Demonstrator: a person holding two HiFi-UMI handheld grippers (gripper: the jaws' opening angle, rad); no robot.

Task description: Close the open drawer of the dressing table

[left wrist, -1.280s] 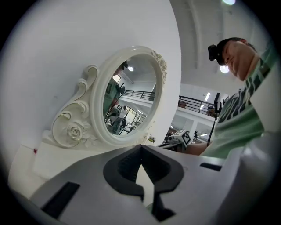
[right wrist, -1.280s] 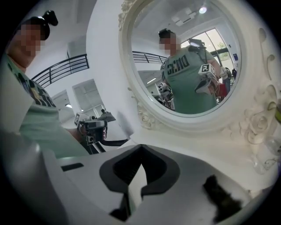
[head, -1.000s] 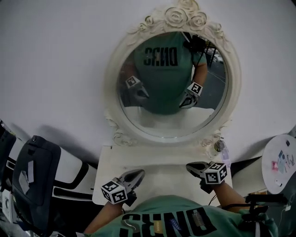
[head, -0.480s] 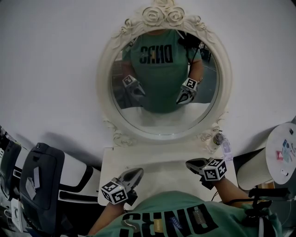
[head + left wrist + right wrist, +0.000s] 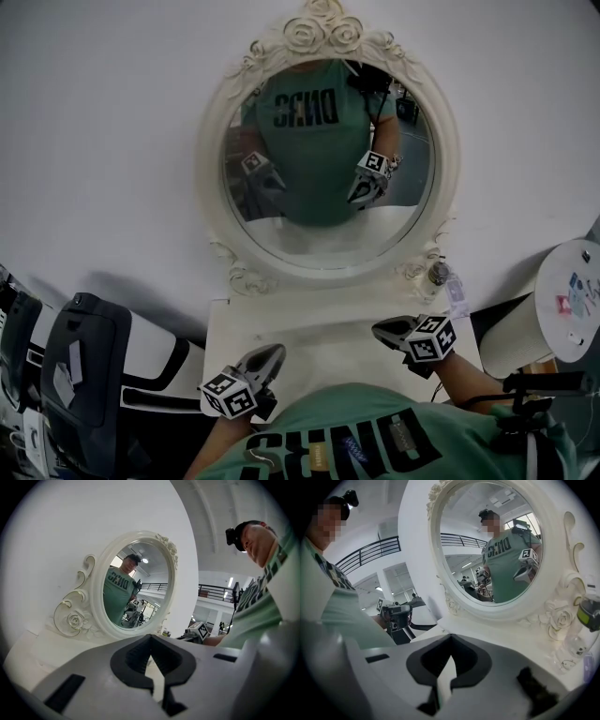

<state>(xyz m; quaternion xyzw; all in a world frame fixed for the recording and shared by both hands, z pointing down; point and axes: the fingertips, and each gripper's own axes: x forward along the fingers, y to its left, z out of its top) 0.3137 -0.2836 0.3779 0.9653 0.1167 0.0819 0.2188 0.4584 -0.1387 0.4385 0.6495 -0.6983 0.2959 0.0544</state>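
The white dressing table [image 5: 319, 319] stands against the wall under its oval mirror [image 5: 323, 159]. Its drawer is out of sight below the person's green shirt. My left gripper [image 5: 274, 351] hovers over the front left of the table top, shut and empty. My right gripper [image 5: 378, 328] hovers over the front right, also shut on nothing. In the left gripper view the jaws [image 5: 151, 637] meet at the tips, pointing across the table top [image 5: 37, 656] toward the mirror [image 5: 136, 581]. In the right gripper view the closed jaws [image 5: 451, 637] face the mirror frame [image 5: 553, 616].
A small clear bottle [image 5: 438, 274] stands at the table's back right corner, also in the right gripper view [image 5: 587, 616]. A black chair [image 5: 80, 366] sits to the left. A round white side table [image 5: 572, 314] and a white cylinder [image 5: 511, 337] are on the right.
The head view has swung, so the mirror now sits further left and higher. Both grippers have shifted slightly over the table front and stay shut.
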